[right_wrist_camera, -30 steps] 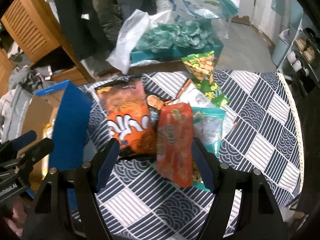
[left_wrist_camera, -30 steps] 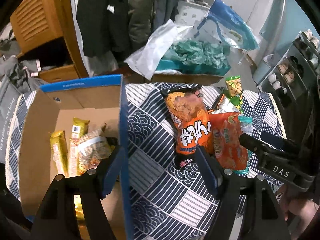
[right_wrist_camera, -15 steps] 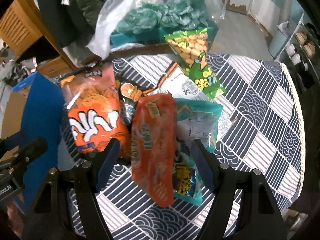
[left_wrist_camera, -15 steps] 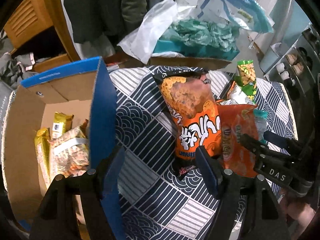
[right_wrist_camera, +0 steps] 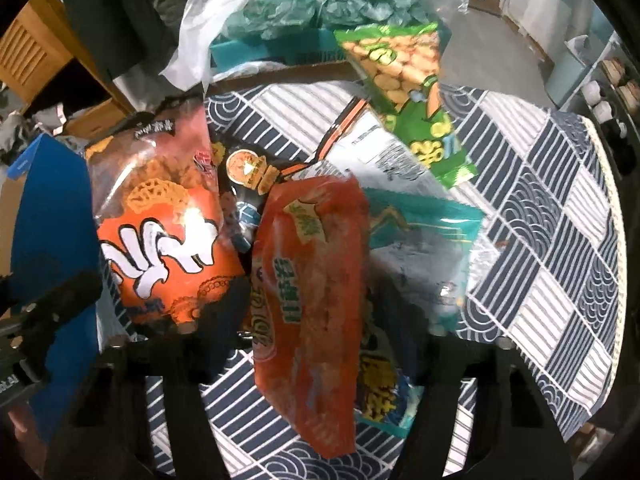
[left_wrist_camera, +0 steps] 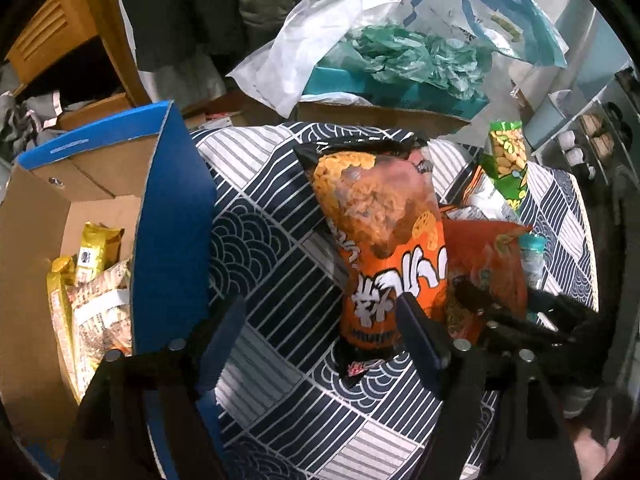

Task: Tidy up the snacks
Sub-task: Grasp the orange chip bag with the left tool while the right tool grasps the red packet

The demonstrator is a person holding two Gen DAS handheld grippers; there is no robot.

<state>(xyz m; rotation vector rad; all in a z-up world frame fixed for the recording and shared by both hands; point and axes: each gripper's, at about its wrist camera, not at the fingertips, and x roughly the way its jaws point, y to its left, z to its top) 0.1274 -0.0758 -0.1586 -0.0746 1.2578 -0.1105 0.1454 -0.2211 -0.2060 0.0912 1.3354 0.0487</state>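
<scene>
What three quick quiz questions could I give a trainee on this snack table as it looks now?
1. True or false: the cardboard box already holds snacks.
2. Which packet lies between the right tool fingers? A) green peanut bag B) red-orange packet C) gold packet
3. Fill in: the left tool hovers by the big orange ____ bag.

Key: 1 true; 2 B, with the jaws closing around it; 3 snack.
</scene>
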